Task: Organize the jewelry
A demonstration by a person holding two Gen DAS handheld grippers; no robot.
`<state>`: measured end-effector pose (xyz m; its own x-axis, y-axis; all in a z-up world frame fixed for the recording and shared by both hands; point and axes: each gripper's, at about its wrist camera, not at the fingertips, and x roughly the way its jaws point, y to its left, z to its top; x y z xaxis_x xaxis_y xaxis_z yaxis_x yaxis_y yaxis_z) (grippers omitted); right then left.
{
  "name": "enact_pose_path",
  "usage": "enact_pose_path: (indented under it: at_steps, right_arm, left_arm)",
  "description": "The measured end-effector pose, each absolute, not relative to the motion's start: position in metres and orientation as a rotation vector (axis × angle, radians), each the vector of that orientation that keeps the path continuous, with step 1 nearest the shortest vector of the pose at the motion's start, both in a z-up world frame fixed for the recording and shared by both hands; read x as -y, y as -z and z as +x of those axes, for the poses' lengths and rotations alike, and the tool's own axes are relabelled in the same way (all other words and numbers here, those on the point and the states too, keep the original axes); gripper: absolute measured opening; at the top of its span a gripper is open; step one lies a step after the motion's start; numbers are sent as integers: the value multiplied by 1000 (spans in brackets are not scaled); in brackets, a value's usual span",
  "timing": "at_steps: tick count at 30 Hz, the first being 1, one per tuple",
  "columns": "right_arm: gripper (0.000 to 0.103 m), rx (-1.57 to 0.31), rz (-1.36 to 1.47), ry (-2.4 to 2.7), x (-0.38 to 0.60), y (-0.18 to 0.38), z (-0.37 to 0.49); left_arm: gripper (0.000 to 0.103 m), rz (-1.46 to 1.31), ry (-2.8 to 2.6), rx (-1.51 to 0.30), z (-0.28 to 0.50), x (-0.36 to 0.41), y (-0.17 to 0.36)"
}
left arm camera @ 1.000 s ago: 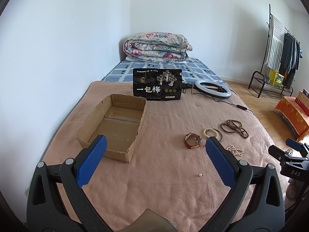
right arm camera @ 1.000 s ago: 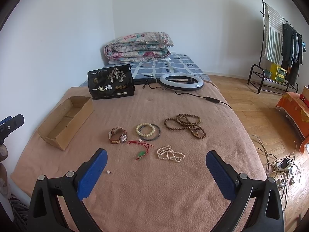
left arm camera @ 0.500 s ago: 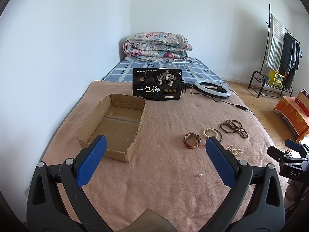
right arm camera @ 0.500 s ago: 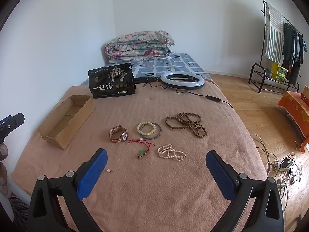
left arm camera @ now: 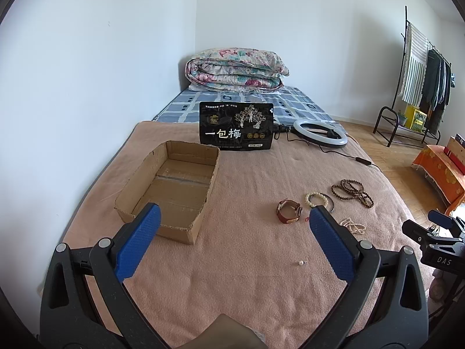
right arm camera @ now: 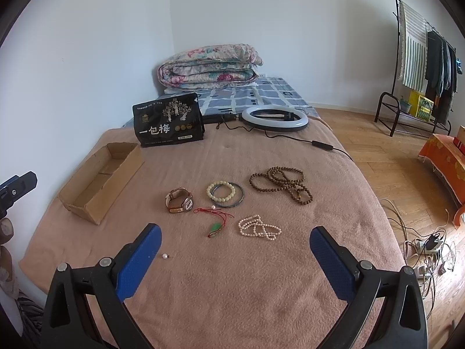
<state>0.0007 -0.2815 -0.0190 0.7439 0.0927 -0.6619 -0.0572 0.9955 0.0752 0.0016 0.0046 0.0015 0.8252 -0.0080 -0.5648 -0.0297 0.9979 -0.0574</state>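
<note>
On the bed (right arm camera: pixel 261 290), an open cardboard box (right arm camera: pixel 98 180) sat at the left with nothing in it. Right of it lay the watch (right arm camera: pixel 179 200), then a pale bead bracelet (right arm camera: pixel 221 190) inside a dark bangle (right arm camera: pixel 239 199), a red cord pendant (right arm camera: pixel 215 226), a pearl strand (right arm camera: pixel 258 228) and brown beads (right arm camera: pixel 280 183). A loose pearl (right arm camera: pixel 165 256) lay just beside the right tongs (right arm camera: pixel 235 241). Both the left tongs (left arm camera: pixel 234 224) and the right hung wide apart above the blanket, gripping nothing.

- Cardboard box (left arm camera: pixel 171 186), left of the left gripper (left arm camera: pixel 232 245): matt, rough torn edges.
- Blanket (right arm camera: pixel 261 276) beneath the right gripper (right arm camera: pixel 234 258): fuzzy cloth.
- Prayer beads (right arm camera: pixel 283 183) ahead: wooden.
- Fingers (right arm camera: pixel 331 264): textured blue pads.
</note>
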Motion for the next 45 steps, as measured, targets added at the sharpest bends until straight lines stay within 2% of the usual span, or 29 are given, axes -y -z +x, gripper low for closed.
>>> enact_pose_path:
  at_steps: [28,45]
  right_arm:
    - [103,-737,56,-88,280,21,1]
    - [103,-767,129,-57,302,24,5]
  left_arm:
    - [103,-67,-6,-615,3,-4,7]
    - [103,-37,48,-731,23,22,26]
